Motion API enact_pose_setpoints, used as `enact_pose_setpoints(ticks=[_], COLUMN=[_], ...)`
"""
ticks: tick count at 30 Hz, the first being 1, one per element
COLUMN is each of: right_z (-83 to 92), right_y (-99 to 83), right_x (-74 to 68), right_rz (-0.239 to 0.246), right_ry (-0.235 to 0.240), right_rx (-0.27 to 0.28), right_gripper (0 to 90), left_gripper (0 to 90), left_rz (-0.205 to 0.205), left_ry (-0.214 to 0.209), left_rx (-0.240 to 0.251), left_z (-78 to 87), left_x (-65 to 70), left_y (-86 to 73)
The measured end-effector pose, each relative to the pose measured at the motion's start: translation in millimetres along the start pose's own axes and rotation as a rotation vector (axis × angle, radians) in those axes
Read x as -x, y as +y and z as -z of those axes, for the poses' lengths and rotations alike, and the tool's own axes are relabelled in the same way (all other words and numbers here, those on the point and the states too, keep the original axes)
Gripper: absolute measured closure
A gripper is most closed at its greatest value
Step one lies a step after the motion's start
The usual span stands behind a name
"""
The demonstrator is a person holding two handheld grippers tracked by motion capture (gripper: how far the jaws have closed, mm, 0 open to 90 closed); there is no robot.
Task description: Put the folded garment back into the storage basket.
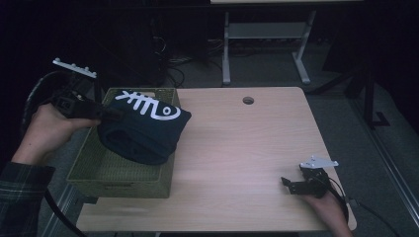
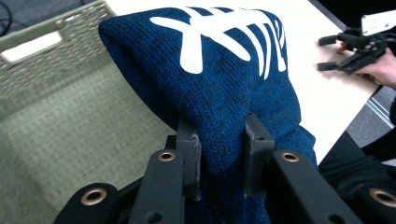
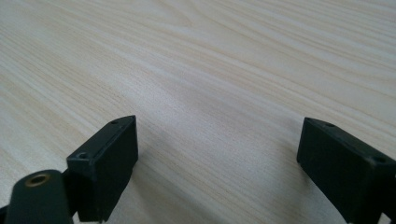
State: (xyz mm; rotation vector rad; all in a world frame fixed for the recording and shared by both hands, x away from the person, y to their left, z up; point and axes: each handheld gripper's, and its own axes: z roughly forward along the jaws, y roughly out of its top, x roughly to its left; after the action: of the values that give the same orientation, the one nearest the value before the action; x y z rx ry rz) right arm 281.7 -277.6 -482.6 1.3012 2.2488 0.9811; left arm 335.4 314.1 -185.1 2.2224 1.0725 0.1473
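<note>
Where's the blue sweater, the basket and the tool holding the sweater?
blue sweater point(image 1: 141, 131), high view, middle of the knit bundle.
woven basket point(image 1: 121, 187), high view, front wall.
left tool point(image 2: 219, 149), left gripper view, between its jaws, which are clamped on the sweater.

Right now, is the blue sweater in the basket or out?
Partly out: the left gripper holds the sweater raised over the basket, draping across its right rim.

Pale wooden table point(image 1: 247, 148), round cable hole point(image 1: 248, 100) near its far edge.

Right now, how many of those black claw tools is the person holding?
2. The left gripper is clamped on the blue knit garment over the basket; the right gripper rests open on the table.
</note>
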Motion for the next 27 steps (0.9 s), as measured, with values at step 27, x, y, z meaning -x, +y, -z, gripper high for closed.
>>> enact_pose_setpoints(ticks=[27], right_z=[0.0], right_y=[0.0], right_x=[0.4], right_rz=[-0.005], right_ry=[-0.006], right_rx=[0.000], right_gripper=[12.4], left_gripper=[73.3], left_rz=[0.188], left_ry=[0.078], left_rx=[-0.053], left_z=[-40.0], left_x=[-67.0], left_y=[-54.1])
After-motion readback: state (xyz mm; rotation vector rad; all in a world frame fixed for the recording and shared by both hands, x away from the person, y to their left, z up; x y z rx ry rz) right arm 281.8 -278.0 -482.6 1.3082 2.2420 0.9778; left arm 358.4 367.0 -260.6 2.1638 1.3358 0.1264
